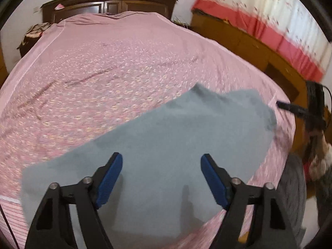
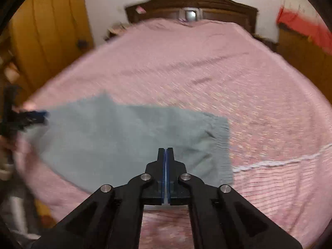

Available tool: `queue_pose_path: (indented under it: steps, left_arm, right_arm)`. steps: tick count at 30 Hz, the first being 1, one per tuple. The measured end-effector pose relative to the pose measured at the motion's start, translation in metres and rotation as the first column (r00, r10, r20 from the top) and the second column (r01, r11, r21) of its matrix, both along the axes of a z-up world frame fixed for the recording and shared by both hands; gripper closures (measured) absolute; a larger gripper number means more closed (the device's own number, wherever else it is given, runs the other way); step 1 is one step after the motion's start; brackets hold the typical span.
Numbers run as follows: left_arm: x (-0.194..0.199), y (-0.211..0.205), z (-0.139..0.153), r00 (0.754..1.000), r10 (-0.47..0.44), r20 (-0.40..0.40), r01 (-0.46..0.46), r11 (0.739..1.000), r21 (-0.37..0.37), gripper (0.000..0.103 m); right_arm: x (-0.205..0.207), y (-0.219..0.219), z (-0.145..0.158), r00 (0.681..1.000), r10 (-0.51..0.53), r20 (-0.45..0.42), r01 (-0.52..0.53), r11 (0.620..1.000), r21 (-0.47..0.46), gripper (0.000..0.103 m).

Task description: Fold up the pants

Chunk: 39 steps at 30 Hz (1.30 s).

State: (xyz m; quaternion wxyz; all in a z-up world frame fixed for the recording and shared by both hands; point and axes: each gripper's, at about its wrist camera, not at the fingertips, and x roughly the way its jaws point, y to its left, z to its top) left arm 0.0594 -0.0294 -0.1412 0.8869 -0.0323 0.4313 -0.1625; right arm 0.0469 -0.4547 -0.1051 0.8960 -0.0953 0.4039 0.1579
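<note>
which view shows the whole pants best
The right wrist view: the grey-blue pants lie nearly whole on the pink bedspread, edges visible. In the left wrist view the open left gripper hangs over them, its fingers covering the near part.

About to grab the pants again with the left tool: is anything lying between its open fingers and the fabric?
Nothing visible does. The left tool is open directly over the grey-blue pants, which lie flat on the pink bedspread with no other item on them. The right tool is shut, over their near edge.
</note>
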Motion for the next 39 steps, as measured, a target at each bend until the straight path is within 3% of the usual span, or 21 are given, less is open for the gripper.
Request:
queue_pose_path:
  steps: [2,4,5,7,10,12,16,20,24,28,31,36,39]
  left_arm:
    - [0.001,-0.013,-0.006,0.999,0.044,0.0,-0.044,0.999,0.014,0.062]
    - [0.002,-0.023,-0.02,0.996,0.085,-0.013,-0.085,0.995,0.045,0.08]
    - [0.004,-0.025,-0.027,0.996,0.087,-0.026,-0.086,0.995,0.056,0.086]
    - [0.006,-0.027,-0.046,0.993,0.107,-0.051,-0.101,0.989,0.108,0.09]
    - [-0.002,-0.027,-0.059,0.989,0.145,-0.005,-0.144,0.983,0.11,0.089]
    - [-0.008,-0.032,-0.06,0.985,0.169,0.035,-0.173,0.977,0.129,0.089]
    - [-0.021,-0.037,-0.048,0.981,0.18,0.068,-0.188,0.97,0.152,0.089]
    - [-0.036,-0.022,-0.029,0.976,0.197,0.096,-0.21,0.964,0.163,0.089]
    - [-0.041,0.016,-0.016,0.951,0.289,0.11,-0.304,0.938,0.167,0.089]
    - [-0.047,0.037,-0.025,0.937,0.33,0.112,-0.348,0.901,0.258,0.089]
    - [-0.047,0.046,-0.042,0.935,0.349,0.059,-0.352,0.899,0.261,0.089]
    - [-0.053,0.054,-0.055,0.929,0.367,0.038,-0.367,0.908,0.204,0.089]
    - [-0.06,0.06,-0.042,0.934,0.356,0.042,-0.358,0.922,0.151,0.089]
  right_arm:
    - [-0.001,-0.001,-0.022,0.998,-0.034,-0.044,0.031,0.997,-0.068,0.101]
    - [0.006,-0.019,-0.048,0.988,-0.079,-0.13,0.069,0.994,-0.081,0.102]
    - [0.008,-0.031,-0.047,0.986,-0.085,-0.142,0.085,0.996,-0.005,0.103]
    - [0.012,-0.04,-0.048,0.982,-0.104,-0.161,0.108,0.994,0.021,0.103]
    - [0.01,-0.014,-0.046,0.991,-0.084,-0.106,0.069,0.988,-0.14,0.103]
    - [0.007,0.002,-0.04,0.992,-0.102,-0.071,0.087,0.976,-0.198,0.102]
    - [-0.003,0.045,-0.008,0.999,-0.047,-0.014,0.047,0.999,-0.002,0.102]
    - [-0.017,0.127,0.016,0.989,0.123,0.076,-0.128,0.99,0.064,0.102]
    - [-0.015,0.201,0.003,0.968,0.243,0.058,-0.247,0.964,0.094,0.102]
    - [-0.019,0.229,-0.028,0.966,0.258,-0.025,-0.252,0.957,0.145,0.102]
    - [-0.014,0.233,-0.057,0.967,0.241,-0.079,-0.228,0.963,0.145,0.102]
    - [-0.005,0.227,-0.044,0.971,0.213,-0.112,-0.186,0.96,0.211,0.102]
    - [-0.021,0.25,-0.023,0.967,0.251,-0.044,-0.24,0.955,0.172,0.101]
